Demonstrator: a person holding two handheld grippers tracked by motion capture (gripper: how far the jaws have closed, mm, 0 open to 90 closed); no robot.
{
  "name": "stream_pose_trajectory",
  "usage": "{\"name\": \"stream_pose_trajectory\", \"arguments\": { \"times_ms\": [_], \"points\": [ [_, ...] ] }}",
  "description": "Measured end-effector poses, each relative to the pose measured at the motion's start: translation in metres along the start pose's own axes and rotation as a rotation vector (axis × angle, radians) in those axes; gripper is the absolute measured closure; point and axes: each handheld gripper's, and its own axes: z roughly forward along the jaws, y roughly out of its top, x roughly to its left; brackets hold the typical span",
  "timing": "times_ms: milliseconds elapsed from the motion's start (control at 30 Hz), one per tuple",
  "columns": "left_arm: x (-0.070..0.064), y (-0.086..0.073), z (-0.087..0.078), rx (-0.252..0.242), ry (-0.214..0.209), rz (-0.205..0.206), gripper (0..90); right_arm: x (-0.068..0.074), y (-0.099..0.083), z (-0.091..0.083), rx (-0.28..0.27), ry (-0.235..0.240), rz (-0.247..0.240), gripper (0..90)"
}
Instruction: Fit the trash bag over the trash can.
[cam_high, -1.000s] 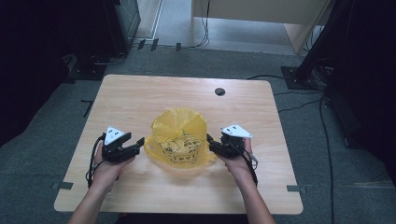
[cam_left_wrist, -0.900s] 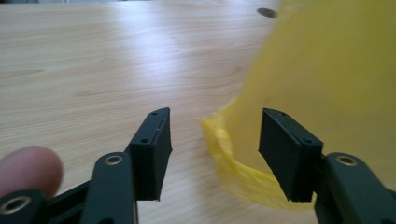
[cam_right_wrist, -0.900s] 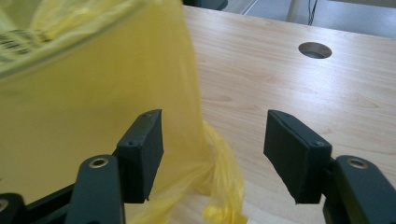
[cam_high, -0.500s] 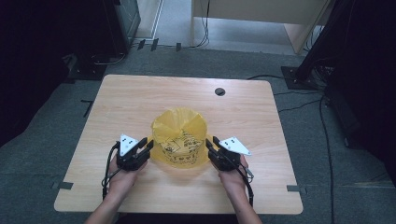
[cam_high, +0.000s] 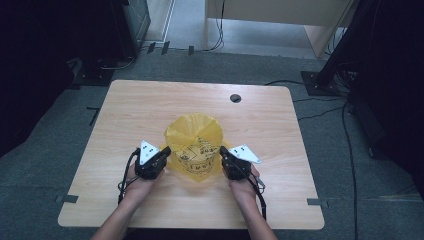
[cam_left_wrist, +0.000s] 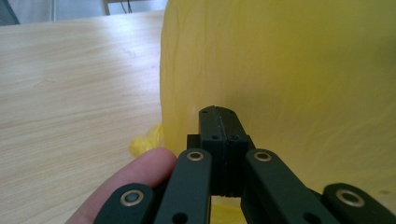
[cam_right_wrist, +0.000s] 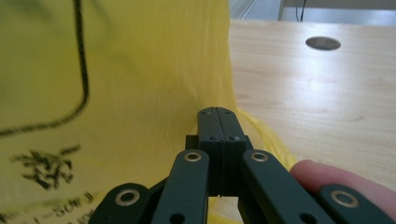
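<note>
A yellow plastic bag (cam_high: 194, 145) with black print stands bunched up in the middle of the wooden table (cam_high: 145, 105). My left gripper (cam_high: 164, 150) is at the bag's lower left side and my right gripper (cam_high: 223, 151) at its lower right, both pointing inward. In the left gripper view the jaws (cam_left_wrist: 218, 116) are shut flat together, tips against the yellow film (cam_left_wrist: 280, 70). The right gripper view shows the same: jaws (cam_right_wrist: 218, 116) shut, tips at the bag's printed side (cam_right_wrist: 116, 70). No film is visible between either pair of jaws.
A round cable hole (cam_high: 235, 98) lies in the table behind the bag, also seen in the right gripper view (cam_right_wrist: 323, 43). Bare wood surrounds the bag. Desk legs and cables stand on the grey floor beyond the table's far edge.
Both hands have drawn back toward the near edge and moved inward, bringing the grippers closer to the bag's lower sides. The bag has barely shifted.
</note>
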Motion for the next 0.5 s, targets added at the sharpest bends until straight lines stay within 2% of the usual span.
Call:
{"name": "stream_pose_trajectory", "arguments": {
  "times_ms": [133,200,267,367,500],
  "points": [
    [-0.001,-0.005,0.003,0.029,0.018,0.007,89.0,-0.001,-0.006,0.004,0.033,-0.001,-0.011,90.0],
    [0.001,-0.006,0.0,0.026,0.035,-0.003,80.8,-0.002,-0.007,0.003,0.032,-0.01,-0.009,89.3],
    [0.007,-0.007,-0.005,0.022,0.053,-0.022,75.9,-0.005,-0.008,-0.001,0.024,0.004,-0.016,81.5],
    [0.015,-0.012,-0.013,0.031,0.051,-0.042,71.4,-0.013,-0.016,-0.012,0.031,0.013,-0.053,77.7],
    [0.012,-0.022,-0.02,0.028,0.045,-0.025,68.7,-0.023,-0.021,-0.015,0.035,0.045,-0.022,71.6]
  ]
}}
